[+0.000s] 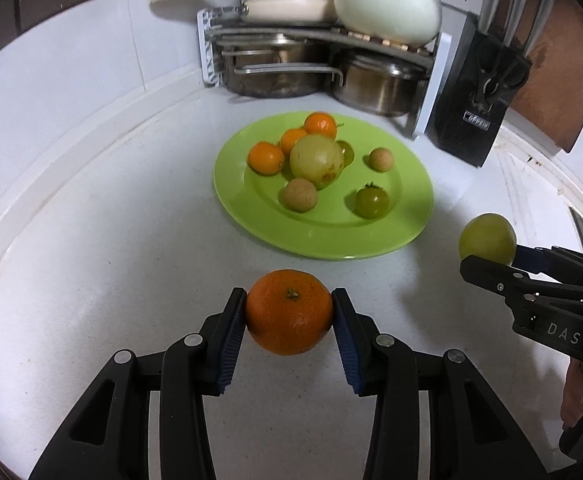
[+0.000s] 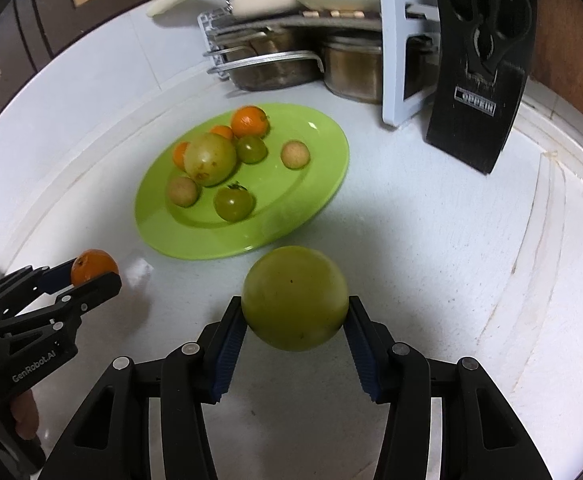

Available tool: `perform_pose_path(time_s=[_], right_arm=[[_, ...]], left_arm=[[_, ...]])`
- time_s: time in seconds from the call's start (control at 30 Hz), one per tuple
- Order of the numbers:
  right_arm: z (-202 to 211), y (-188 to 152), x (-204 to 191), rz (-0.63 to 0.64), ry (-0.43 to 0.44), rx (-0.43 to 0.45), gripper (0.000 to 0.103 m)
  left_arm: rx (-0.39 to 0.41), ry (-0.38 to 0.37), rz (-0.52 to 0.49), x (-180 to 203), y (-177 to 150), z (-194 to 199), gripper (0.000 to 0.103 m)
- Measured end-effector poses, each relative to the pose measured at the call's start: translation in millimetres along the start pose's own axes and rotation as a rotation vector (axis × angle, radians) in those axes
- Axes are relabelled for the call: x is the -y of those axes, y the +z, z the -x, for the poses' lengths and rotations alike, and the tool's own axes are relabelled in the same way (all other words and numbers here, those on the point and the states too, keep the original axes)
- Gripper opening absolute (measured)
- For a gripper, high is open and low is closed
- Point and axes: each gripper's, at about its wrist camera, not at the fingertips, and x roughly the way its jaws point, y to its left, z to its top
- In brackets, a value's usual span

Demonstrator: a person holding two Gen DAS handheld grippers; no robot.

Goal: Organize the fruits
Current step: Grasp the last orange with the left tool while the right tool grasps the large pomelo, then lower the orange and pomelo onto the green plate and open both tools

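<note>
White countertop ran back to a corner rack of steel pots and a black knife block. Near them sat a green plate of fruit. Nearer the camera, the left gripper clamped an orange; the right gripper clamped a green fruit.

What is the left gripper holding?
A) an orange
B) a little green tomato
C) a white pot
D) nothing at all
A: the left gripper has its blue pads pressed on both sides of the orange, while the right gripper holds a big green fruit.
</note>
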Motion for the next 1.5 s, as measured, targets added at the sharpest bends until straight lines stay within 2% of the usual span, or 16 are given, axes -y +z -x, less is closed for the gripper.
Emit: perform_pose_path(time_s=[0.33,0.67,1.03,1.5], right_arm=[[29,16,-7,0.053,0.057,0.066,0.05],[35,47,-8,0.113,0.086,0.108,0.05],[16,89,-11,0.183,0.095,0.108,0.05],[-34,132,-7,0.199,0.102,0.095,0.05]], left_arm=[[0.101,-0.006,-0.018,9,16,38,0.042],[0.154,0.0,-0.041,16,43,46,0.042],[0.133,0.016,-0.038,12,71,22,0.042],[0.089,0.043,-0.014,-6,90,-17,0.042]])
